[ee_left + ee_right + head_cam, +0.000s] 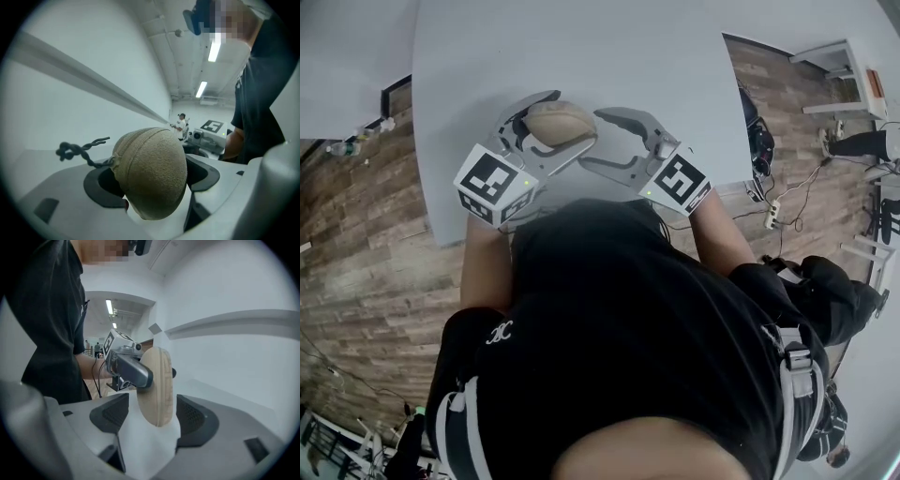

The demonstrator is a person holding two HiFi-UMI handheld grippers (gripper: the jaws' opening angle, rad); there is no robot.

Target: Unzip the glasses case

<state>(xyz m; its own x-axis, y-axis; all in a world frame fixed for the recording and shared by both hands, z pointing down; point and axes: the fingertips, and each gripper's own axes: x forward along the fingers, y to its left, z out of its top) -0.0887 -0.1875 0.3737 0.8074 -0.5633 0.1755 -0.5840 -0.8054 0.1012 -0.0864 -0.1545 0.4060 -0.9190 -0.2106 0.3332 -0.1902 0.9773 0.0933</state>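
- Fingers (pixel 101 187) of the left gripper (pixel 572 117) clamp the tan case (pixel 152 178) from both sides.
- Right gripper (pixel 152 418) fingers (pixel 110 416) stand wide, one on each side of the case's far end, with a gap on either side.
- Dark zip cord (pixel 77 151) sticks out from the case's seam, beside the left fingers.
- White surface (pixel 581 47) lies under the case, its near edge just behind the case, toward the person (pixel 619 328).

I am seeing my left tool (pixel 574 118) and right tool (pixel 150 416) wearing pale grey shells, black pads (pixel 101 187) and black-and-white square-marker cubes (pixel 494 183). The glasses case (pixel 561 123) is showing tan, its twisted pull cord (pixel 77 151) dark grey; the desk (pixel 581 47) is looking pale grey, the floor (pixel 366 244) brown wood-plank.
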